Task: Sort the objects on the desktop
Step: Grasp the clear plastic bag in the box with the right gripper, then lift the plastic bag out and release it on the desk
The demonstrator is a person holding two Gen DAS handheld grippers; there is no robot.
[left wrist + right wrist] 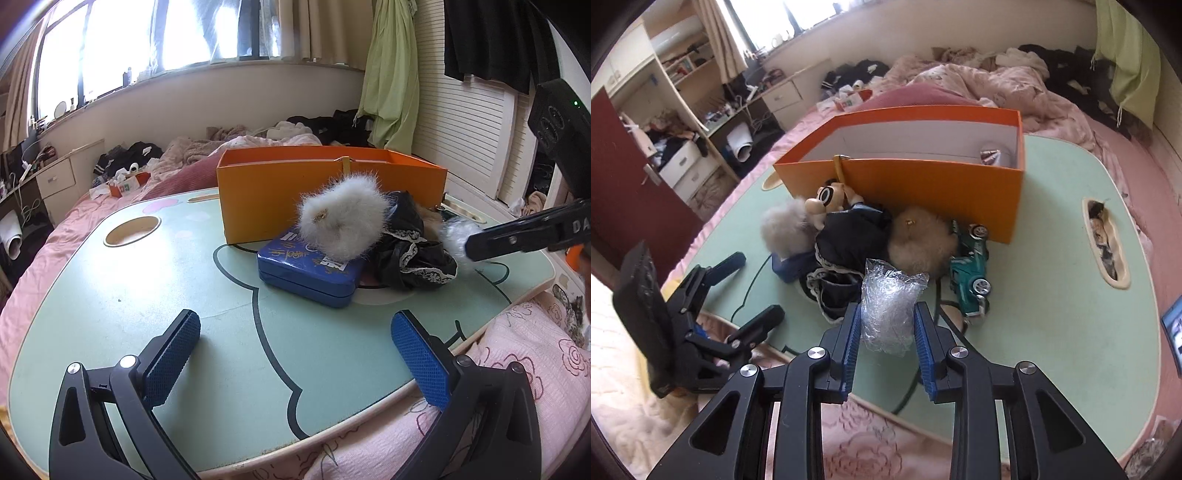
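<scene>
Ribbed blue fingers (925, 347) pinching crinkly clear bubble wrap (886, 306) before glossy orange box (923, 184)

Two pompoms (783, 229); one orange box (923, 184)

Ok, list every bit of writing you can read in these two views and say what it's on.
"DA": white letters on the right gripper's arm, cut off by the frame edge.
Blue tin: gold scribbled characters and a white sticker, not legible.
Small orange-and-white carton on the bed: green marks, too blurred to read.
Green toy car: side markings too small to read.
Orange box: no text visible.
</scene>
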